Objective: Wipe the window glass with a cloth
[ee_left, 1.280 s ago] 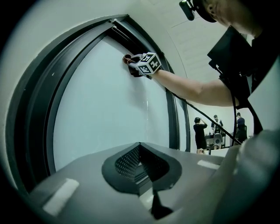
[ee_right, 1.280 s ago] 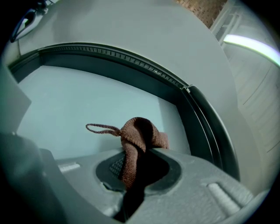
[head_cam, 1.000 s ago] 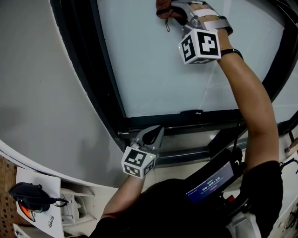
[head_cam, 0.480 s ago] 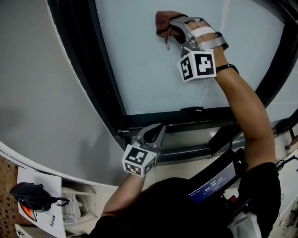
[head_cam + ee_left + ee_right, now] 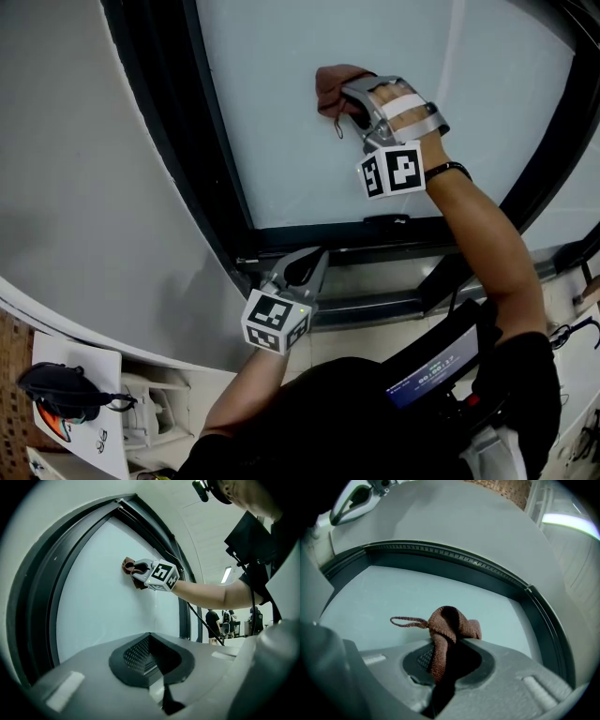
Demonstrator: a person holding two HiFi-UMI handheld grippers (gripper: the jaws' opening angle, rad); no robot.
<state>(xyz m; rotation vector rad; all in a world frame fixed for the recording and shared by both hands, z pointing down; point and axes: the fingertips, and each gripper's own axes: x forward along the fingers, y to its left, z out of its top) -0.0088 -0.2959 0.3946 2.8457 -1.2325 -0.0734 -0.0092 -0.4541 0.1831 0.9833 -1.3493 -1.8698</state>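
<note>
A brown cloth (image 5: 331,84) with a small loop is pressed against the pale window glass (image 5: 291,159). My right gripper (image 5: 351,97) is shut on it, upper middle of the pane. In the right gripper view the cloth (image 5: 448,629) bunches out of the closed jaws onto the glass (image 5: 389,597). My left gripper (image 5: 305,270) is shut with nothing in it, low by the window's bottom frame and off the glass. The left gripper view looks up the glass (image 5: 103,602) to the cloth (image 5: 128,566) and the right gripper (image 5: 137,570).
A thick black window frame (image 5: 173,141) curves round the glass, with grey wall (image 5: 84,197) to its left. A device with a lit screen (image 5: 433,369) hangs at the person's waist. A white stand with a dark object (image 5: 64,397) is at the lower left. People (image 5: 213,620) stand far off.
My right gripper has slid the cloth down the glass from the pane's top toward its middle. The left gripper has barely moved.
</note>
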